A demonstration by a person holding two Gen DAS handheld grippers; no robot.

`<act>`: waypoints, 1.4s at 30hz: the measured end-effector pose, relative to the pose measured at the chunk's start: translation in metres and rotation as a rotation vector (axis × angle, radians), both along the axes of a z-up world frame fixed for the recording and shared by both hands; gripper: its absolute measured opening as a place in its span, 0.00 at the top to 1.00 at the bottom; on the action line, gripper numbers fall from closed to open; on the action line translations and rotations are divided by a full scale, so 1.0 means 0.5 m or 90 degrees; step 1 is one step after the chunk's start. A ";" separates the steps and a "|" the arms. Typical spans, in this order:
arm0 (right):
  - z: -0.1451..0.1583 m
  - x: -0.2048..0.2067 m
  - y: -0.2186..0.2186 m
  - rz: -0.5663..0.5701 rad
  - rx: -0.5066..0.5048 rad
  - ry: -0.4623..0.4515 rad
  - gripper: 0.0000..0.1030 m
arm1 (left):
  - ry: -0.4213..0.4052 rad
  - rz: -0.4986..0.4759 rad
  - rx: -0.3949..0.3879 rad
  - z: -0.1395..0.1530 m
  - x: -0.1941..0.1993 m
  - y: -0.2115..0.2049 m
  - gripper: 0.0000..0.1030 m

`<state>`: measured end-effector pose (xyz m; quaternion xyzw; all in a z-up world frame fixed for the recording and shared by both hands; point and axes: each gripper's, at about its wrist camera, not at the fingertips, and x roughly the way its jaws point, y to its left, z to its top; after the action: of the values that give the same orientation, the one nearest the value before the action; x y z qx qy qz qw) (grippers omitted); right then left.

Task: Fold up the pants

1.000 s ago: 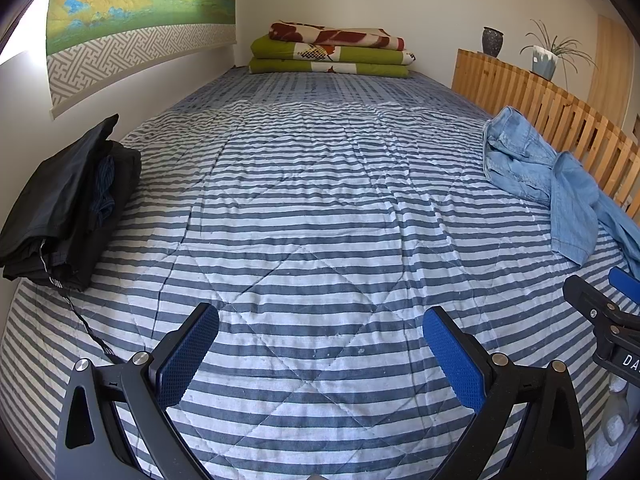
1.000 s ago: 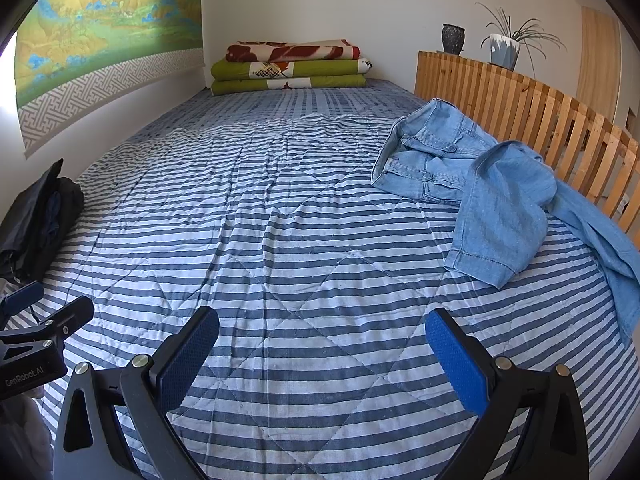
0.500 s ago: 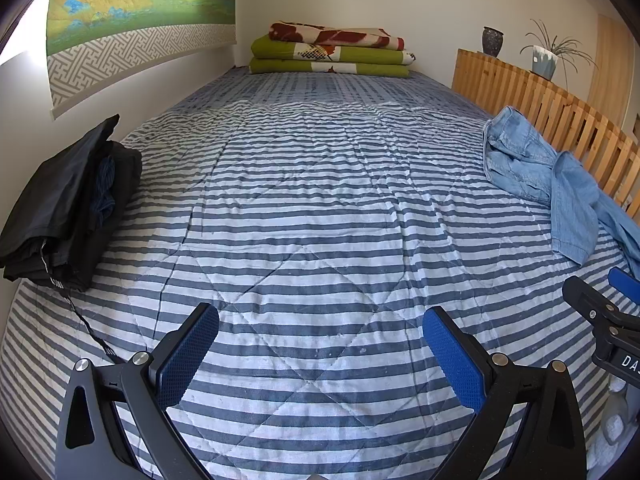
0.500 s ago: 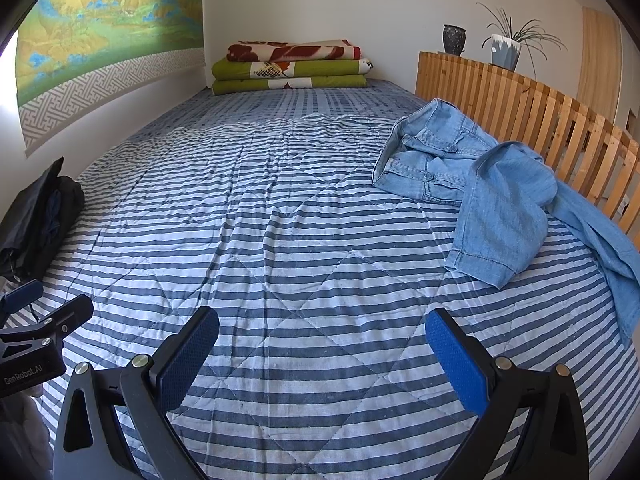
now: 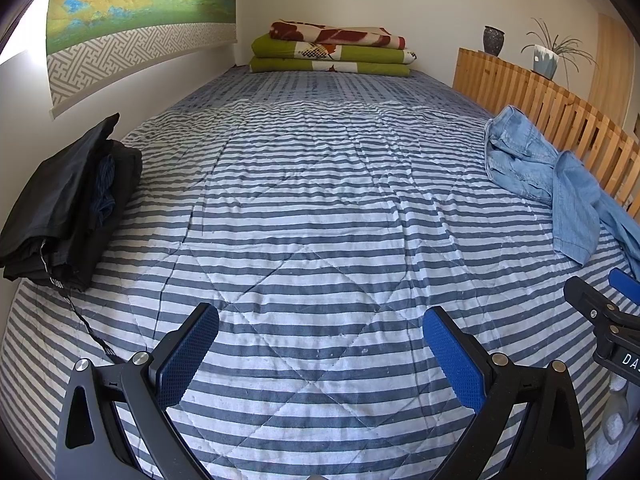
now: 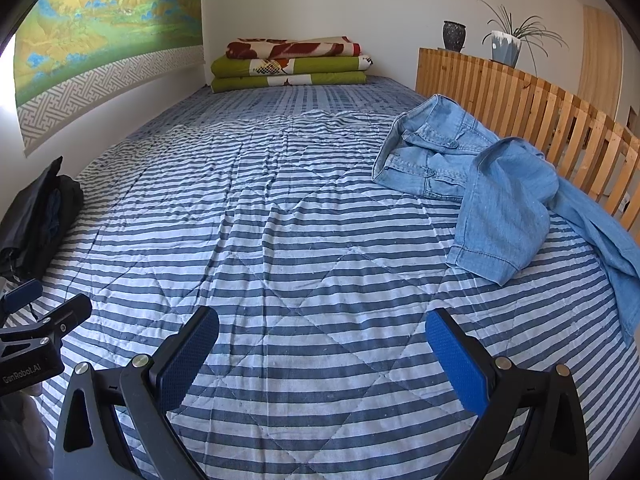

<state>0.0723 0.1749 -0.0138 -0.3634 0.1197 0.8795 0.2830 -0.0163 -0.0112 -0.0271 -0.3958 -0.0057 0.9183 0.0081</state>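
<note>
1. One pair of light-blue denim pants point(image 6: 480, 184), the task's thing, lay crumpled on the right side of the bed, close against the slatted wooden rail point(image 6: 560, 120). I noted the waistband and button end farthest from me, one leg doubled over the heap with its hem toward me, the other trailing along the rail side. Unfolded, untouched.
2. Change from the earlier pictures: none that I could find. Pants and both views sat as they had a second before, so I judged the task not yet begun, with the reach still to come.
3. Right gripper point(image 6: 320, 354): I held it low over the striped quilt point(image 6: 280, 200), tongs wide apart, nothing between them. The pants lay ahead and to its right, well apart from it.
4. Left gripper point(image 5: 318, 354): likewise spread and empty, aimed down the middle of the bed, with the pants point(image 5: 536, 176) far off at its right edge.
5. Dark folded garments point(image 5: 68, 200) lay stacked at the left edge against the wall, a cord trailing from them.
6. Folded blankets point(image 5: 332, 50), green and red-patterned, sat piled at the far end.
7. Dark vase point(image 6: 454, 36) and potted plant point(image 6: 506, 46) stood beyond the rail; a landscape hanging point(image 6: 108, 16) was on the left wall.
</note>
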 end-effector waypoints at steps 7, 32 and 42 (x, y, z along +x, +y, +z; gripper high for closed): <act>0.003 0.003 0.012 0.012 0.007 0.024 0.01 | -0.002 0.009 0.003 0.001 -0.014 -0.005 0.00; -0.104 -0.293 0.364 -0.045 0.052 -0.127 0.16 | -0.046 0.082 0.042 -0.052 -0.129 -0.091 0.00; -0.183 -0.408 0.449 -0.066 0.042 -0.185 0.17 | -0.062 0.107 0.040 -0.077 -0.151 -0.140 0.00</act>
<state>-0.1315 0.3993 -0.1053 -0.4706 0.0674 0.8053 0.3543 -0.0916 -0.0810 -0.0654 -0.4378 -0.0684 0.8946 -0.0570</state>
